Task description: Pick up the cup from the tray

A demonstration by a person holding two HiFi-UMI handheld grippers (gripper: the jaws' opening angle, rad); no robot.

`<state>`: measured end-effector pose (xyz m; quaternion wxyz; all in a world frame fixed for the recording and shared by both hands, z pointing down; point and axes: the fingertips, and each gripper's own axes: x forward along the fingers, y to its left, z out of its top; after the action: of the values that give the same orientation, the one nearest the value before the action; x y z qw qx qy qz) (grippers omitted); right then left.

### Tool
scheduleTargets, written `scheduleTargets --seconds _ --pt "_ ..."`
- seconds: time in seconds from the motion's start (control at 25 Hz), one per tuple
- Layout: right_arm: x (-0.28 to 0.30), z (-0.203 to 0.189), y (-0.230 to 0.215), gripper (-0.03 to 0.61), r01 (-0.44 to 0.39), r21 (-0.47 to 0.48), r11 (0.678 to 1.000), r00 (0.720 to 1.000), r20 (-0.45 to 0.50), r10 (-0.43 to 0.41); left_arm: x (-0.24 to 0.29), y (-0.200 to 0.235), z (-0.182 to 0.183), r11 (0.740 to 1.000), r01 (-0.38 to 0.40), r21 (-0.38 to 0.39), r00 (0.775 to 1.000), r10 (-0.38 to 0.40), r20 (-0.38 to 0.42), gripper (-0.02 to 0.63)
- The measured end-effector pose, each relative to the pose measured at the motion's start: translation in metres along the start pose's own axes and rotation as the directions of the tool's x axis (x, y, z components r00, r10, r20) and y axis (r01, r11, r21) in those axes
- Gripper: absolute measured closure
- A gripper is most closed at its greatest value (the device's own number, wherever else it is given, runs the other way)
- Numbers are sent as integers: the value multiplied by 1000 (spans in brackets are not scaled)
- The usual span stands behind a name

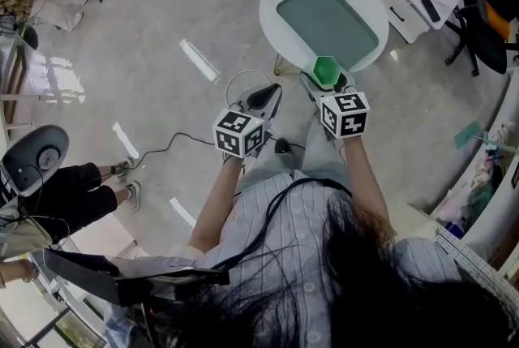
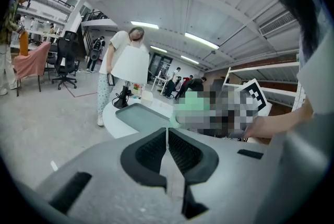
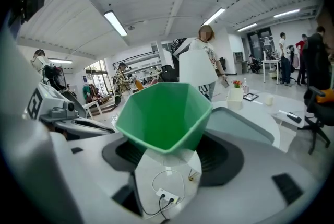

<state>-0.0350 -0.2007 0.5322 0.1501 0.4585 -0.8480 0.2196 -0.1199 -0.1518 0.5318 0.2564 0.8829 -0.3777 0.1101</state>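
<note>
Plainly, in the head view we held the right gripper [image 1: 326,80] over the near rim of the round white table [image 1: 280,2], the green cup [image 1: 326,69] clamped between its jaws. The grey-green tray [image 1: 324,18] lay on that table just beyond the cup, its bed bare as far as we could see. Our left gripper [image 1: 261,99] hung beside the right one, over the floor [image 1: 162,6], carrying nothing.

In the left gripper view the two jaws met at their tips with nothing between them, so that gripper was closed and empty. The tray showed ahead on the table.

In the right gripper view the jaws stood wide, their pads pressed on the cup's lower walls. Its mouth was open and empty inside. Under its base we saw only floor and a power strip [image 3: 164,197], not the tray, which lay behind it to the right.

We judged the pick-up itself done, since the cup was gripped and clear of the tray. All that seemed left was to carry it off steadily.
</note>
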Motion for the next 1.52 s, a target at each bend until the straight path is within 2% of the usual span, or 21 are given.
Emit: scheduleTargets --seconds 0.28,0.68,0.84,0.96,1.32,1.52 --pt "-34 -23 41 267 23 -42 999 999 -28 -24 -37 -12 -24 999 14 -39 1000 -13 19 598" --pt "-62 -38 63 267 30 -69 997 997 -64 -34 -53 -29 -43 995 38 -87 999 -36 29 598" --pt "-66 -44 61 267 45 -60 997 996 -78 -49 -46 -36 -49 993 70 -98 998 -69 11 598" --pt "-84 -62 61 267 61 -45 997 993 -94 -65 -43 -53 -64 990 98 -104 995 -99 -10 598" --pt "-130 -91 57 267 106 5 994 991 -79 -105 -26 -97 -71 984 173 -48 983 -176 -48 598" --pt "-157 -108 61 267 108 22 994 992 -66 -106 -29 -125 -80 982 188 -22 981 -188 -49 598"
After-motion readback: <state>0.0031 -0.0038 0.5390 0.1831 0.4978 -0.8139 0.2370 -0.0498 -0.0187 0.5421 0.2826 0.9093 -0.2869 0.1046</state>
